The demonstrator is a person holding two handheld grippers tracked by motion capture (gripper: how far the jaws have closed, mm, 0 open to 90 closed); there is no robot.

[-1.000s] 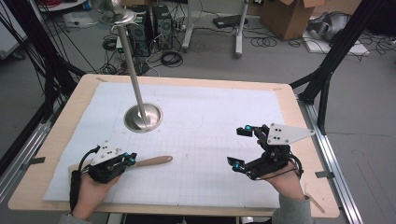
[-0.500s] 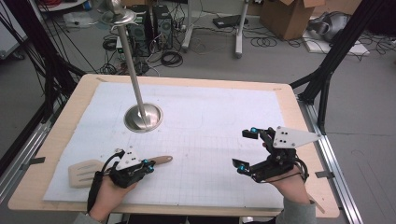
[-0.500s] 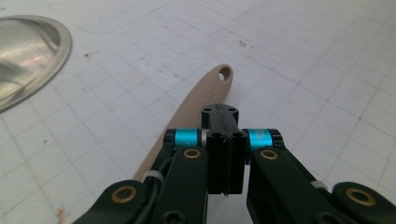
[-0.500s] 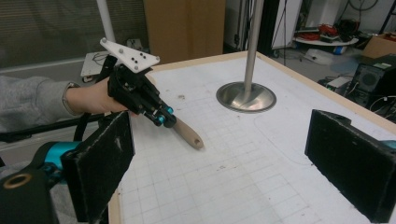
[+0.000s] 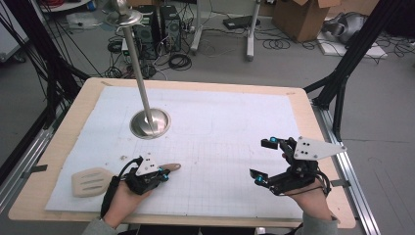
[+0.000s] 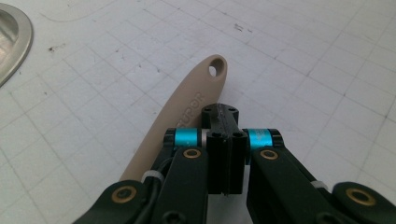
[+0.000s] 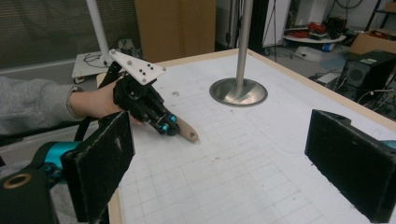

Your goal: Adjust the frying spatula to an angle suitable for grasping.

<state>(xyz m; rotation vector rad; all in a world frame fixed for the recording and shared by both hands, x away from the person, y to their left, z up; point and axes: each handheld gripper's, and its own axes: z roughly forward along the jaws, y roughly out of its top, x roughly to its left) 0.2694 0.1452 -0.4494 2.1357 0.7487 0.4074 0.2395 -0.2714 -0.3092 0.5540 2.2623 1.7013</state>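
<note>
Spatula (image 5: 93,181): middle of its handle hidden under the left gripper (image 5: 164,174) in the high view; slotted blade pokes out behind the hand, holed handle tip ahead. Left gripper view cuts off the blade. Left hand (image 5: 122,200) low at the table's near edge, gripper lying level, jaws shut together over the handle; whether they pinch it, cannot tell. Right gripper (image 5: 264,159) held above the white mat (image 5: 235,112), tipped sideways, jaws wide apart, nothing between. Spatula beige, lying flat on the mat, near the metal stand base (image 5: 150,123).
</note>
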